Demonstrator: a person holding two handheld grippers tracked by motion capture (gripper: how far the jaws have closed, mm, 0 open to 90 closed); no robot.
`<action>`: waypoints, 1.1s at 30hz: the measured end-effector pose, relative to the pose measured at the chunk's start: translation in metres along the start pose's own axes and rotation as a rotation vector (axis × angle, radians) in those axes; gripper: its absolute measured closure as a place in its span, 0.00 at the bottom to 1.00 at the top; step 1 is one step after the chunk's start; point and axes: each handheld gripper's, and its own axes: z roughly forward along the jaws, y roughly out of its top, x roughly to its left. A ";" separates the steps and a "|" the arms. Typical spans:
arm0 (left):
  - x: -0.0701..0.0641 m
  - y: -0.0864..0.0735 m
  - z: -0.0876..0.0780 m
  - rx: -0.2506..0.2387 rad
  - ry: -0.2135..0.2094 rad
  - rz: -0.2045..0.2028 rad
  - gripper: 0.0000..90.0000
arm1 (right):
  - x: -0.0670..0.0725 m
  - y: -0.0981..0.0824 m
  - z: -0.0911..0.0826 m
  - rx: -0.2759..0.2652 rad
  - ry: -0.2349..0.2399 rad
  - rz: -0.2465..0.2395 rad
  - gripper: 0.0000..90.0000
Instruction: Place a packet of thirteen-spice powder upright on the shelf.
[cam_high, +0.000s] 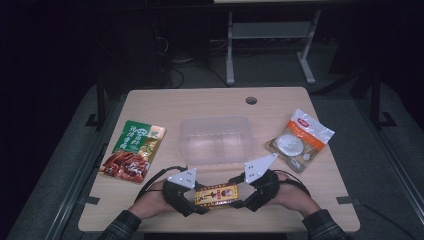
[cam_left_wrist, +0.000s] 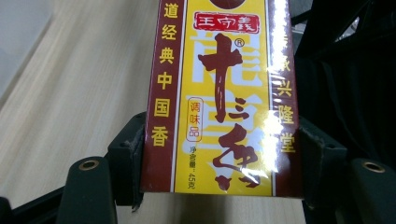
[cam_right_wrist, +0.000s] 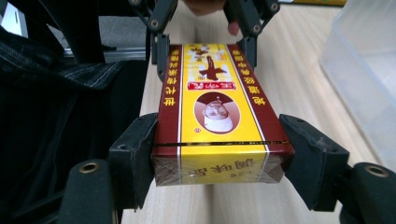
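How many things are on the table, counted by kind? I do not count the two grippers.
Boxes: 1, the yellow and red box held at both ends
Clear plastic tubs: 1
Food packets: 2, the green packet and the white packet
Total: 4

One yellow box (cam_high: 216, 195), one clear tub (cam_high: 216, 139), two food packets (cam_high: 132, 149) and two hand-held grippers (cam_high: 196, 197).

Dim high view with dark surroundings; glare streaks the box's (cam_left_wrist: 219, 93) wrapper.
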 end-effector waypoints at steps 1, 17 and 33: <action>0.001 0.000 0.000 -0.004 -0.004 0.000 0.35 | -0.001 0.002 -0.001 -0.007 -0.002 0.000 0.34; 0.004 0.001 0.004 -0.057 0.003 -0.026 0.35 | -0.010 0.025 -0.010 -0.105 0.000 0.024 0.33; 0.006 0.000 -0.009 -0.122 0.037 -0.032 0.35 | -0.017 0.018 -0.022 -0.216 -0.035 0.107 0.19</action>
